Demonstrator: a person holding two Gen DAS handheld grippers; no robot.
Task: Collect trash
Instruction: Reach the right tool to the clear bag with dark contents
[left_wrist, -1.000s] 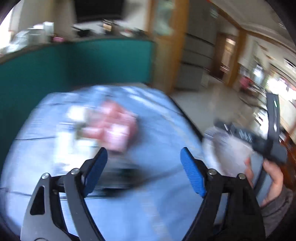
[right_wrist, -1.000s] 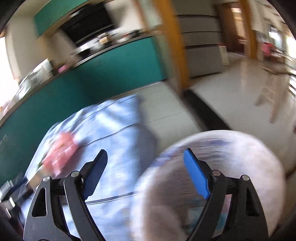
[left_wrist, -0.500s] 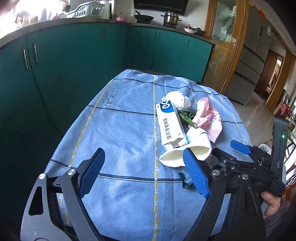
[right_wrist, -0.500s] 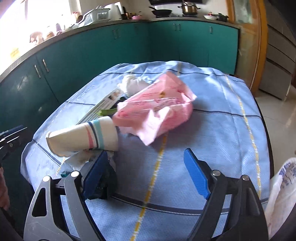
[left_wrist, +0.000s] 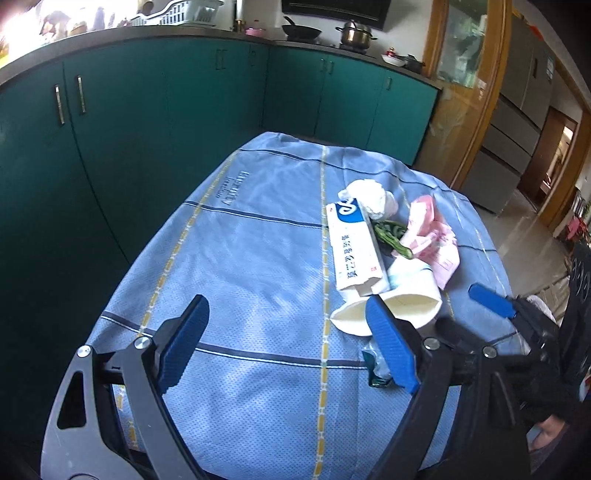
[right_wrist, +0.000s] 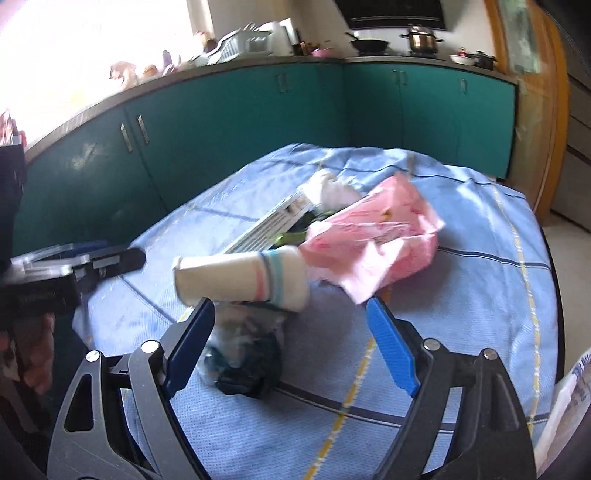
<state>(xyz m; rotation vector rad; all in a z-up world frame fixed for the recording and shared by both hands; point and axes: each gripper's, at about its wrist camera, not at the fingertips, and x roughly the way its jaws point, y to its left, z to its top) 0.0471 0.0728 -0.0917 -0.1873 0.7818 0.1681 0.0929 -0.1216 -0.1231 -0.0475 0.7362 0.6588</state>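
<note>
hovering right gripper (right_wrist: 291, 350) spread over crumpled wrapper (right_wrist: 242, 354), near its left finger; paper cup (right_wrist: 243, 280) just ahead. left gripper (left_wrist: 284, 347) spread, empty. risk: finger nudges cup, rolls away.

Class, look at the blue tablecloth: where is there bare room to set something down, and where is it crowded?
Bare: the cloth's cabinet-side half, left of the white toothpaste box, and the strip beyond the crumpled pink plastic bag. Crowded: the pile around the tipped paper cup and dark crumpled wrapper.
</note>
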